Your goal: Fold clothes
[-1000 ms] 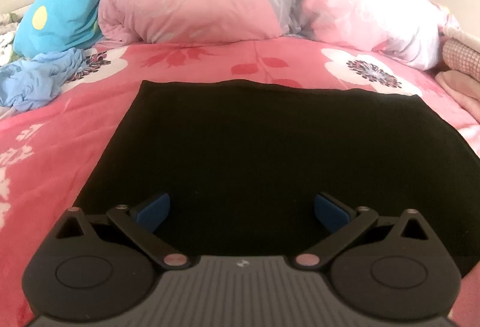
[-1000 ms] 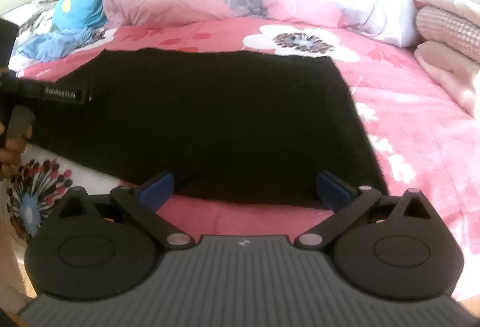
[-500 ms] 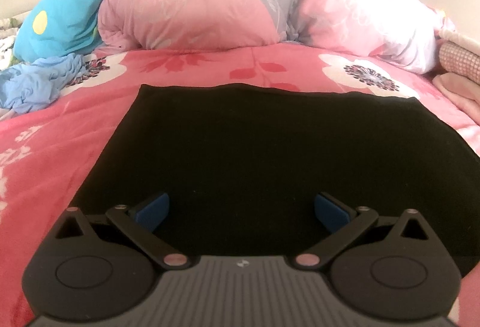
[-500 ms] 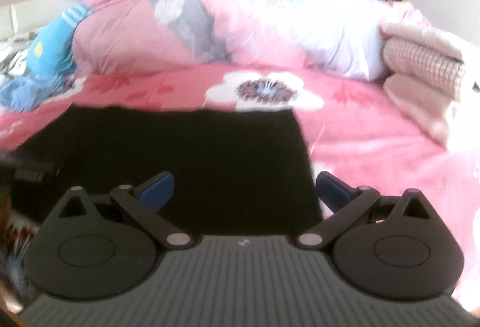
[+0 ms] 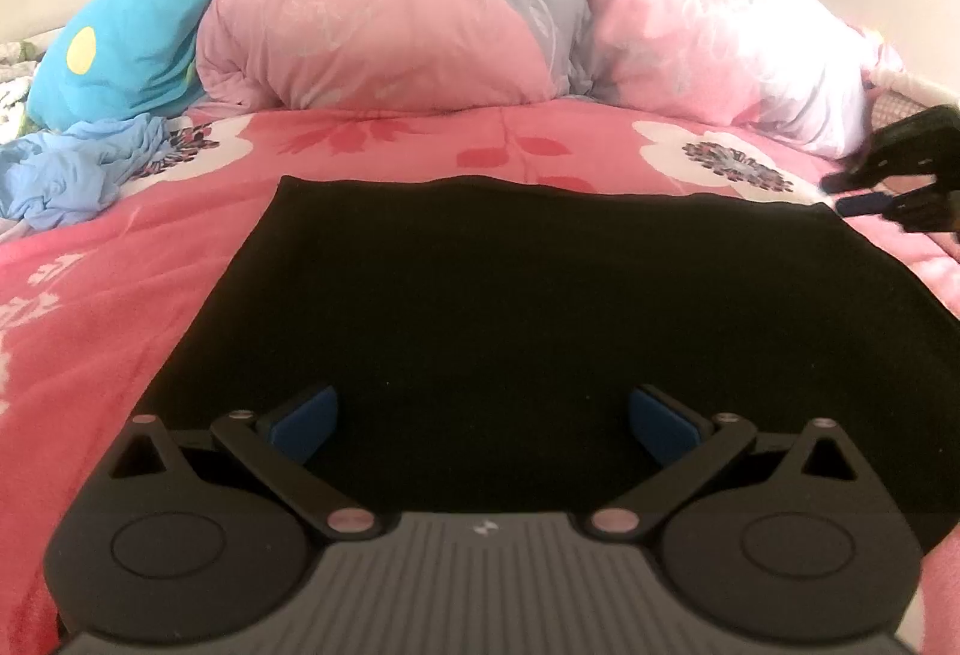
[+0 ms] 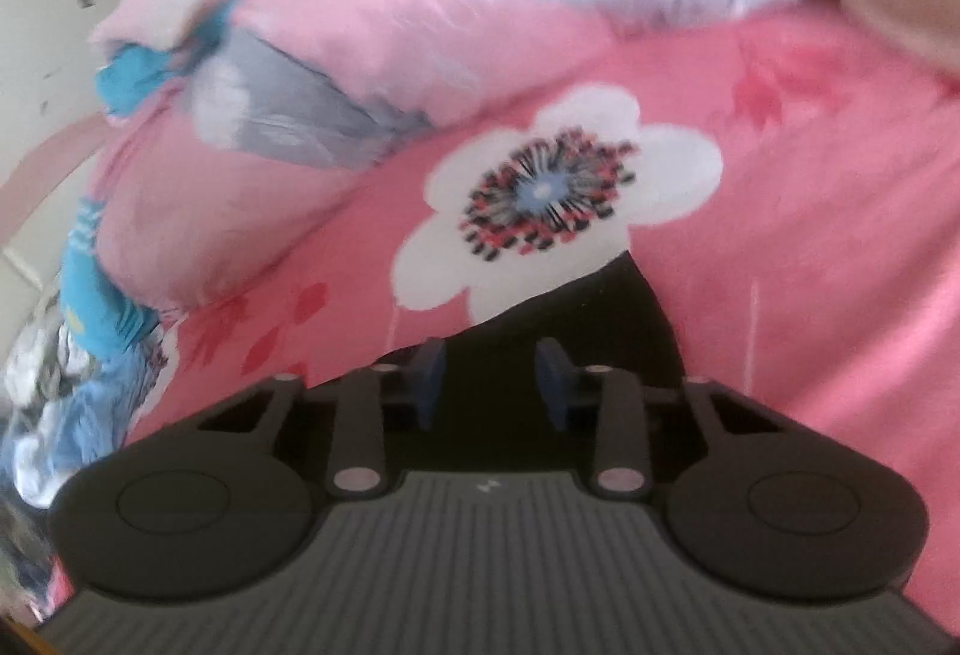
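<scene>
one crumpled blue garment (image 5: 72,169) and rolled pink quilt (image 5: 390,12) beyond black cloth (image 5: 510,307)

No readable text, brand, number or sign anywhere in either view. Only a small pale emblem, too tiny to make out, on the ribbed grey housing of the left gripper (image 5: 483,415) and of the right gripper (image 6: 489,385).

One black garment (image 5: 528,331), one blue garment (image 5: 72,169), two tongs (image 5: 480,415).
</scene>
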